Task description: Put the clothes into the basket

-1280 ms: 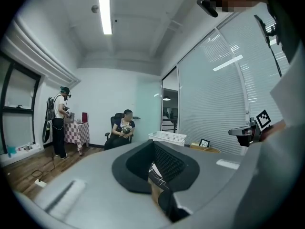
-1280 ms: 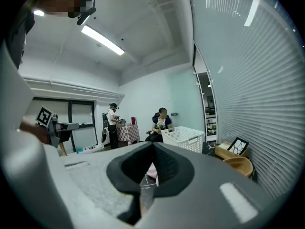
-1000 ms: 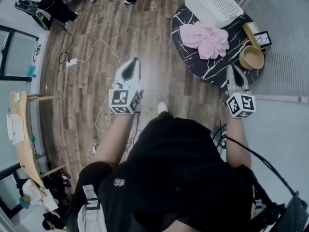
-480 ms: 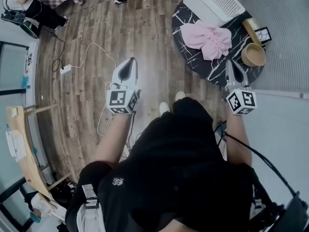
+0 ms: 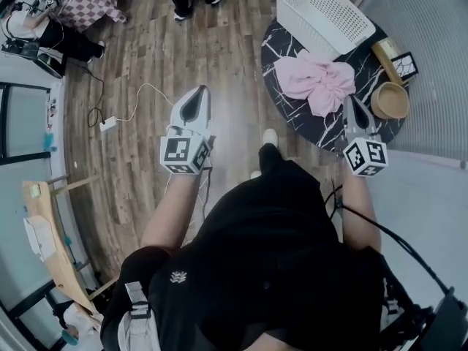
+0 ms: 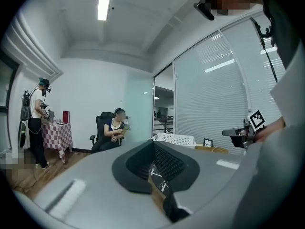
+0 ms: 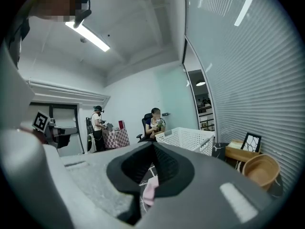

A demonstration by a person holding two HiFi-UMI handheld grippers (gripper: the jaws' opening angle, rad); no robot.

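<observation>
You have stepped in since a second ago, so the round table (image 5: 292, 101) sits lower in the head view and the right gripper (image 5: 354, 108) now reaches over its near edge instead of hanging short of it. Both grippers are closed with nothing in them: the right one's jaws are pressed together, and the pink clothes (image 5: 316, 82) show only through the slit beyond them. The heap lies at the table's middle, just ahead and a little left of that gripper, its long axis running across your reach. The white basket (image 5: 303, 24) stands at the far edge, beyond the clothes. The left gripper (image 5: 196, 102) hangs over the floor, well apart from the table. The right is clearly nearer, so it likely needs to open before it drops onto the bunched centre.
</observation>
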